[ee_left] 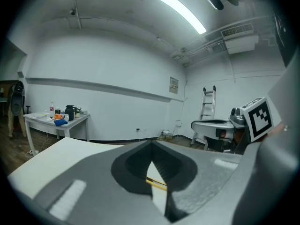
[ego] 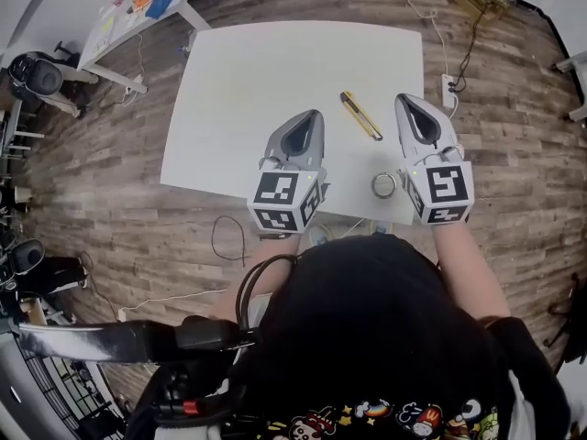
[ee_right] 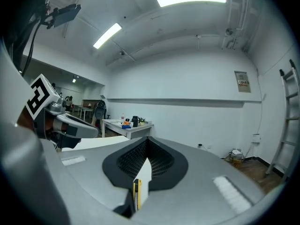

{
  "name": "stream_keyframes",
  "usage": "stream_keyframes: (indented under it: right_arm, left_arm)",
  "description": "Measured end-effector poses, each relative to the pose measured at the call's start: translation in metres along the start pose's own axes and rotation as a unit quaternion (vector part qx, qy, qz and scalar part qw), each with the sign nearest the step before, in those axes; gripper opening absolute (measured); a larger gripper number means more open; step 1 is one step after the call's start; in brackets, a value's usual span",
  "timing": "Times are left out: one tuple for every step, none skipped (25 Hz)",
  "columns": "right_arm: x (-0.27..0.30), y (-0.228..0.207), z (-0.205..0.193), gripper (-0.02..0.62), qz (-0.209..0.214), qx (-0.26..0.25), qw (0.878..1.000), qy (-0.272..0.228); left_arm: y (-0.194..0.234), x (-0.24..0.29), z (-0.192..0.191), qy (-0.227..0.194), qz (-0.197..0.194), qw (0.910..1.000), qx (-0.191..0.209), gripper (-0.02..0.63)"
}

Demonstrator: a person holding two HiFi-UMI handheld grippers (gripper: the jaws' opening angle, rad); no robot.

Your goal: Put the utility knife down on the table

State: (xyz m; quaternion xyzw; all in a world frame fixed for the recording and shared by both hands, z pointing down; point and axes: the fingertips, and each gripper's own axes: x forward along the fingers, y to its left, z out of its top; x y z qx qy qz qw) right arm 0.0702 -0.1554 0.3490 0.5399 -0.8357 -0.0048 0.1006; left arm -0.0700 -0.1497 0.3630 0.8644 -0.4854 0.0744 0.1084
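The yellow utility knife (ego: 361, 115) lies flat on the white table (ego: 248, 90), right of centre, with nothing holding it. My left gripper (ego: 315, 115) hovers just left of the knife and my right gripper (ego: 404, 99) just right of it, so it lies between them. Both pairs of jaws are shut and empty. Through the slit under the left gripper's (ee_left: 152, 144) closed tips a sliver of the knife (ee_left: 157, 184) shows. The right gripper view shows the same below that gripper (ee_right: 147, 139), where the knife (ee_right: 136, 193) appears as a short yellow strip.
A roll of tape (ego: 384, 185) sits near the table's front edge, by my right gripper's marker cube. A side table (ego: 138, 7) with small items stands at the far left. A power strip (ego: 449, 90) and cables lie on the wooden floor to the right. A ladder (ee_left: 208, 102) leans on the wall.
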Motion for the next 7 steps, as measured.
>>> stream_keyframes:
  right_arm:
    - [0.0004,0.0006,0.0001,0.021,0.001,0.001,1.0,0.0]
    - [0.001,0.0013,0.0004,0.021,0.002,0.001,1.0,0.0]
    - [0.0013,0.0019,0.0005,0.021,0.003,0.002,1.0,0.0]
    - [0.0012,0.0022,0.0004,0.021,0.004,0.004,1.0,0.0]
    - [0.0008,0.0024,0.0002,0.021,0.004,0.004,1.0,0.0]
    - [0.0003,0.0023,0.0,0.021,0.005,0.005,1.0,0.001]
    - [-0.0002,0.0022,-0.0002,0.021,0.005,0.005,1.0,0.001]
  left_arm:
    - [-0.0004,-0.0002,0.0003,0.001,-0.001,1.0,0.001,0.0]
    - [-0.0007,-0.0004,0.0005,0.001,-0.001,1.0,0.001,0.0]
    - [-0.0012,-0.0006,0.0004,0.002,-0.001,1.0,0.002,0.0]
    - [-0.0021,-0.0008,0.0,0.003,-0.002,1.0,0.002,0.001]
    - [-0.0032,-0.0008,-0.0006,0.004,-0.002,1.0,0.002,0.001]
    - [-0.0046,-0.0008,-0.0013,0.005,-0.003,1.0,0.002,0.0]
    - [-0.006,-0.0007,-0.002,0.005,-0.004,1.0,0.002,0.0]
